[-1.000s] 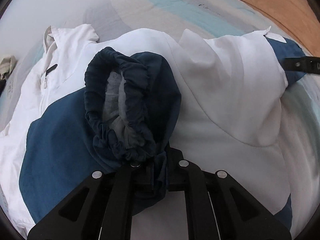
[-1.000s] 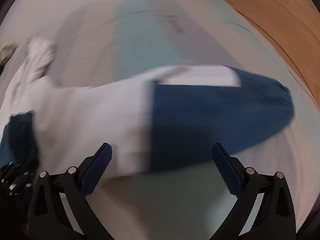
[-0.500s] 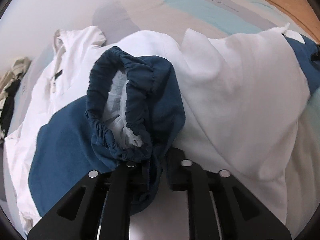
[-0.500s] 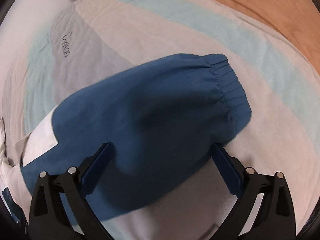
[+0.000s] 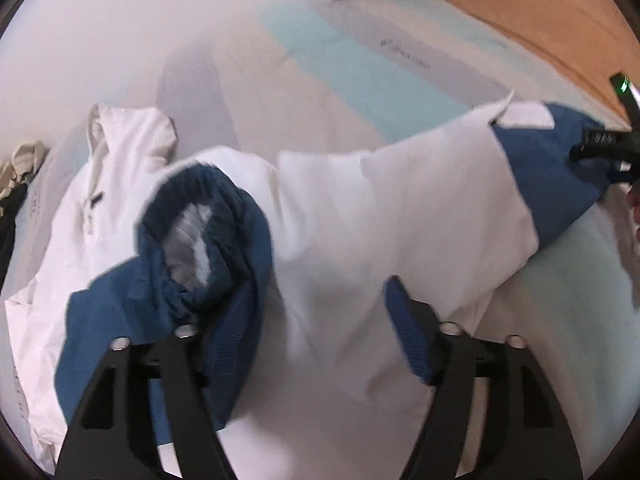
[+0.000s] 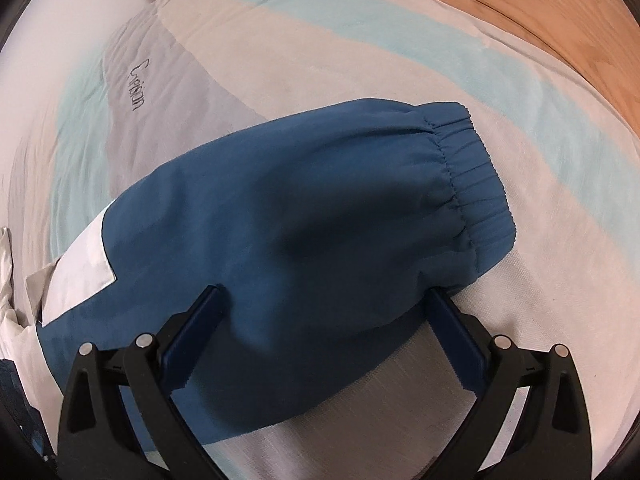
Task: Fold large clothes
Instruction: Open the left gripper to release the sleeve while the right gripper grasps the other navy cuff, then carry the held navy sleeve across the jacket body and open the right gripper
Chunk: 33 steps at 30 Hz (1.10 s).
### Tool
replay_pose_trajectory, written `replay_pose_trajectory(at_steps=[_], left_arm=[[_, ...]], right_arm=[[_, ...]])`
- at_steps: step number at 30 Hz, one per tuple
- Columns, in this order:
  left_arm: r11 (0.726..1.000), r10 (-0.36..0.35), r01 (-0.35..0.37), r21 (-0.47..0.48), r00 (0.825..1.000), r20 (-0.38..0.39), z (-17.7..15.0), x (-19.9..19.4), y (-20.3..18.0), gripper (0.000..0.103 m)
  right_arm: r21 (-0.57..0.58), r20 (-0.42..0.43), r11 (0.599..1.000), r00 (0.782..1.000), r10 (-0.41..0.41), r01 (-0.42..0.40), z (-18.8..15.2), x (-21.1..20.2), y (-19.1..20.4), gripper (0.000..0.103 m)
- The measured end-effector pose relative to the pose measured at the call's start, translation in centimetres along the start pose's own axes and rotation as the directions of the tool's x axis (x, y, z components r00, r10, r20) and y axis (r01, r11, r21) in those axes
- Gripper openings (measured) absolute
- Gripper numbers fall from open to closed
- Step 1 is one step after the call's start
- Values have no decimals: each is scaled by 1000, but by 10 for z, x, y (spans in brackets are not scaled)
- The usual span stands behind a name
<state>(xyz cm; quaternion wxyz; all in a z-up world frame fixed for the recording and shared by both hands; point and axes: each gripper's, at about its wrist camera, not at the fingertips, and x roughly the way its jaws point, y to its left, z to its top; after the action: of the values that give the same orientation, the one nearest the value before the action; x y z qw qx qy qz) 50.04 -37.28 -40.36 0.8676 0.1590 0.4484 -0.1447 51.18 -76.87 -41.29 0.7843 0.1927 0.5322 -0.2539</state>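
A white and blue jacket lies spread on a striped bed. Its left sleeve cuff, dark blue with a grey lining, is folded over the jacket body and rests against my left gripper's left finger. My left gripper is open, its jaws wide apart above the white fabric. The jacket's other sleeve is blue with an elastic cuff and lies flat on the bed. My right gripper is open, its jaws straddling the near edge of this sleeve. The right gripper shows at the far right of the left wrist view.
The bed cover has beige, turquoise and grey stripes with writing on it. A wooden floor runs along the bed's right side. Other clothes lie at the far left. A white wall stands behind the bed.
My left gripper has opened and let go of the folded blue cuff, and has tilted up. My right gripper has come down closer onto the blue sleeve.
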Motion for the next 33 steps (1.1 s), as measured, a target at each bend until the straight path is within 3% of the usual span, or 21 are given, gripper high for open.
replay_pose_trajectory(at_steps=[4,7,9,12,14,16,21,26,33], left_arm=[[1000,-2,3,-10,1000,31,0,-39,15,79],[998,25,-21,-55,997,71,-6,-73,35,93],[995,46,-38,-96,996,79,-7,-81,58,94],[991,36,-29,-127,998,46,-8,-57,85,94],[988,-14,15,-153,1000,10,-8,-31,92,94],[987,-36,35,-154,999,-2,-5,-12,92,94],[995,-71,74,-62,997,40,7,4,53,94],[993,-114,113,27,993,11,7,17,1,94],[990,-140,140,-3,989,-45,0,40,-22,94]], right_arm=[[12,5,1000,1000,-11,11,0,-3,-1,91],[25,14,999,1000,-21,21,2,-5,0,74],[35,11,999,1000,-29,29,4,-4,-2,59],[59,14,998,1000,-11,11,6,-7,-9,36],[68,13,998,1000,17,-18,7,-10,-11,16],[58,29,998,999,38,-40,8,-18,-9,10],[14,76,998,995,65,-66,6,-41,1,7],[-67,99,995,992,76,-69,0,-59,19,6],[-203,120,978,990,76,-50,-16,-74,44,5]])
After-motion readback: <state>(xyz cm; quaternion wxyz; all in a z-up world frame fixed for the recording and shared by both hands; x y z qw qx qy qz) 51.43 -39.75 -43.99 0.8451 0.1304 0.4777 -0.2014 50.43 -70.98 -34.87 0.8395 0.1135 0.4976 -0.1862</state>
